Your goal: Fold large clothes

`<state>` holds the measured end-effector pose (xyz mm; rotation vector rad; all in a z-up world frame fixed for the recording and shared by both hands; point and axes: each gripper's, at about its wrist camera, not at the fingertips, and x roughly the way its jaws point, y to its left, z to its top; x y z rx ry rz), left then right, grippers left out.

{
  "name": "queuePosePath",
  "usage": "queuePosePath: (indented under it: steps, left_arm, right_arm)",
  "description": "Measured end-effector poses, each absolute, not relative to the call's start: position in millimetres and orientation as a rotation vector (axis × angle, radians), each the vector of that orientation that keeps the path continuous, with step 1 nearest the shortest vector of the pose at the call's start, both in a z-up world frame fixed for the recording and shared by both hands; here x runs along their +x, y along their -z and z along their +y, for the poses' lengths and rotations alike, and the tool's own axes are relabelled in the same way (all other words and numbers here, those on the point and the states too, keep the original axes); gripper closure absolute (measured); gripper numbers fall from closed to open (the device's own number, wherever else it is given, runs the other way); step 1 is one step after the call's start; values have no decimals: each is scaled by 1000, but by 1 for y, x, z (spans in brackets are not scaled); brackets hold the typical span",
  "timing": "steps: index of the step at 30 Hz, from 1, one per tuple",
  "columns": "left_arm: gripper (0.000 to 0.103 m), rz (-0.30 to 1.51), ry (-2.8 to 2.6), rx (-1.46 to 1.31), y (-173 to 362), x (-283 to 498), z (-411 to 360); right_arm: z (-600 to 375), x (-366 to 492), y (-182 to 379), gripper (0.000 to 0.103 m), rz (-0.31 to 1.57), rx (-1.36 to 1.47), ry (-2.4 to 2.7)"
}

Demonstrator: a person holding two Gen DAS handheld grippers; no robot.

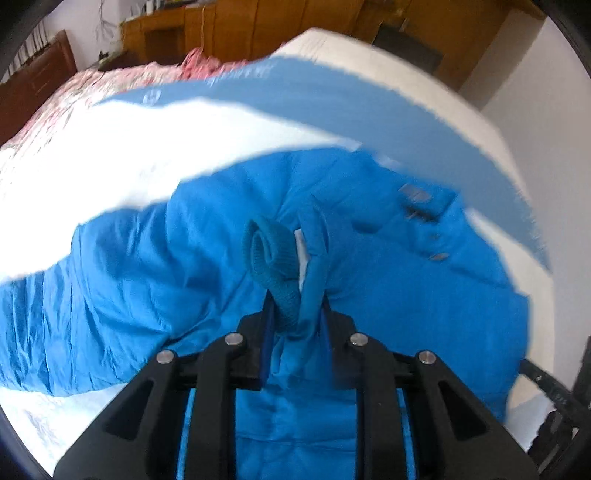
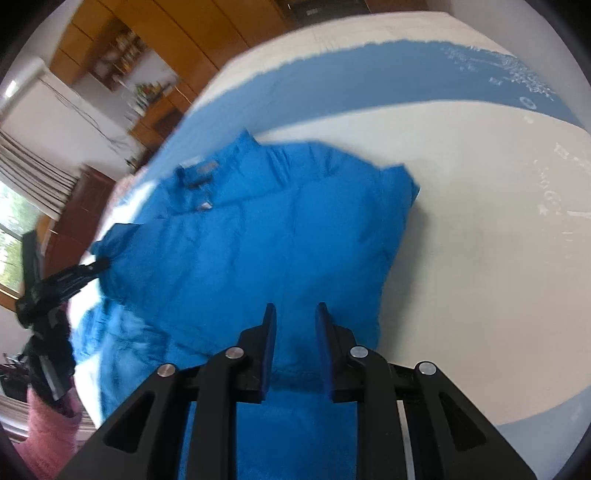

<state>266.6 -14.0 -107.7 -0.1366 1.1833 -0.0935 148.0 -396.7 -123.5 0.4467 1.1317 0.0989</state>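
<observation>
A large bright blue padded jacket [image 1: 369, 258] lies on a bed. My left gripper [image 1: 295, 306] is shut on the jacket's sleeve end, with the knitted teal cuff [image 1: 273, 254] curling up between its fingers; the sleeve trails off to the left. In the right wrist view the jacket [image 2: 266, 236] lies folded with its collar at the far left. My right gripper [image 2: 294, 314] is open and empty, just above the jacket's near edge. The left gripper [image 2: 70, 277] shows there at the left edge, holding blue fabric.
The bed has a white sheet [image 2: 480, 258] with a broad blue band [image 2: 369, 77]. A pink floral quilt [image 1: 110, 85] lies at the far end. Wooden cabinets [image 1: 258, 26] and a window [image 2: 11, 236] stand beyond the bed.
</observation>
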Motion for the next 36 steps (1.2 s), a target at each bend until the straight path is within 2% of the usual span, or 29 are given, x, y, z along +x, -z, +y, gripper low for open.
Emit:
queuePosePath:
  steps: [3, 5, 9, 11, 13, 15, 19, 24, 29, 33, 36]
  left_arm:
    - [78, 1232, 71, -144, 133, 266, -7]
    - [74, 1236, 77, -158, 139, 266, 3]
    - [70, 1249, 83, -150, 139, 268, 7]
    - [67, 1267, 68, -161, 127, 268, 13]
    - [68, 1233, 45, -169, 108, 265, 19]
    - [67, 1141, 42, -148, 75, 258, 16]
    - [62, 1110, 133, -84, 59, 261, -19]
    - [62, 1183, 127, 28, 96, 285, -57]
    - [60, 1244, 103, 65, 131, 293, -49]
    - [59, 1236, 96, 111, 133, 294, -52]
    - [60, 1246, 96, 102, 124, 292, -53]
  right_arm:
    - [-394, 152, 144, 85, 1183, 463, -79]
    - [-394, 152, 155, 92, 1200, 467, -70]
    - [-395, 156, 157, 93, 1218, 480, -73]
    - [-396, 156, 149, 92, 1226, 481, -66]
    - [-395, 155, 131, 86, 1184, 478, -80]
    - [-393, 158, 116, 84, 1147, 487, -104]
    - [-381, 180, 104, 84, 1131, 472, -108]
    - [-371, 214, 121, 84, 1157, 458, -66]
    - [-371, 225, 153, 86, 1212, 476, -57]
    - [-376, 225, 162, 90, 1221, 511, -65]
    - [-373, 215, 146, 84, 1203, 497, -77]
